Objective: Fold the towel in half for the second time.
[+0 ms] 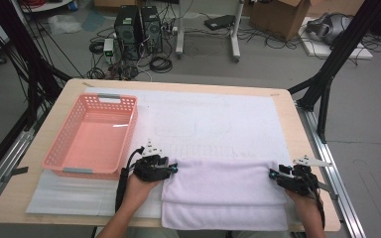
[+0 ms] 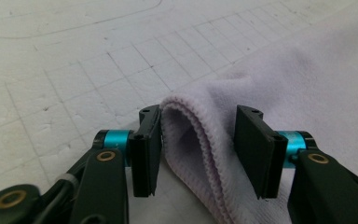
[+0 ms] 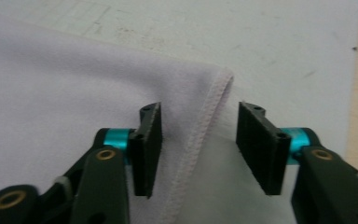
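Towel (image 1: 223,193), white and folded into layers, lies on the near part of the table (image 1: 69,91), on a pale mat (image 1: 218,119) that covers most of the tabletop, and to the right of a pink basket (image 1: 92,136). Two stepped folded edges show along its near side, and the towel reaches almost to the table's near edge.

At the towel's far left corner sits the left gripper (image 1: 173,168), held in the person's left hand (image 1: 139,186), just beside the basket's near right corner. In the left gripper view the jaws stand apart with the rounded fold of the towel (image 2: 191,135) between them; the left pad (image 2: 147,149) is touching or nearly touching the cloth, while the right pad (image 2: 256,149) stands clear of it, so nothing is pinched.

At the towel's far right corner sits the right gripper (image 1: 272,173), well away from the basket and near the table's right edge. In the right gripper view its jaws are also parted, astride the stitched hem (image 3: 205,121) of the towel's corner; the hem runs between the pads and neither presses on it.
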`<state>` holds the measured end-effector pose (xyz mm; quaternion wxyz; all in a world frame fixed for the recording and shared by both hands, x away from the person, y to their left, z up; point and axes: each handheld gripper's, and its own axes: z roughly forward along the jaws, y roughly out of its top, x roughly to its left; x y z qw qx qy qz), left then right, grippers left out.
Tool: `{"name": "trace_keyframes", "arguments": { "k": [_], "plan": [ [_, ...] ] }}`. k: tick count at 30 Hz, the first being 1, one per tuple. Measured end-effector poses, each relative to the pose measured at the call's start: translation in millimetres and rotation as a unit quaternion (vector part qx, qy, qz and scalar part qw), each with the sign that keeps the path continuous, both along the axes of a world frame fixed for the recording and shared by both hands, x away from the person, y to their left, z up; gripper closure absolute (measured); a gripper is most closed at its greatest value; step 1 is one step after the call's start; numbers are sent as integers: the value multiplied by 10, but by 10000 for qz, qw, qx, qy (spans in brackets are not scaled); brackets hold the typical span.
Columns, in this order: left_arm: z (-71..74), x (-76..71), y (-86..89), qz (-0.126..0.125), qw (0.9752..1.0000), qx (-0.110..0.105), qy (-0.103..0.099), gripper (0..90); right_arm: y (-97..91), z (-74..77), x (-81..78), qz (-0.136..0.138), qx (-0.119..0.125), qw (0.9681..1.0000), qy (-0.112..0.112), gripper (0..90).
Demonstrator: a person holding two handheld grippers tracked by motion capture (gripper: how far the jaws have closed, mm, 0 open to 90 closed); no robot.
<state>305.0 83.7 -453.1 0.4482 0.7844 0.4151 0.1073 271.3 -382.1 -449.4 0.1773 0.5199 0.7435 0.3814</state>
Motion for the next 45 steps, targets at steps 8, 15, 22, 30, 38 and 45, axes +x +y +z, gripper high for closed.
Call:
{"name": "trace_keyframes", "arguments": {
  "k": [8,15,22,30,38,45],
  "plan": [
    [50,-9,-11,370,9989,-252,158,819,-12,2,-14,196,458,9987,97,839],
    [207,247,-19,529,9982,-121,-240,819,-2,42,209,51,384,9992,-107,841],
    [248,581,-14,846,9950,-110,-525,817,100,120,514,-145,255,9987,-408,840],
    [220,759,54,935,9932,-371,-582,816,185,272,794,-241,-91,9983,-528,839],
    [213,724,48,968,9927,-495,-519,523,239,278,822,-379,-236,9978,-486,651],
    [214,566,133,810,9933,-578,-584,437,33,343,606,-445,27,9977,-516,580]
  ]
}}
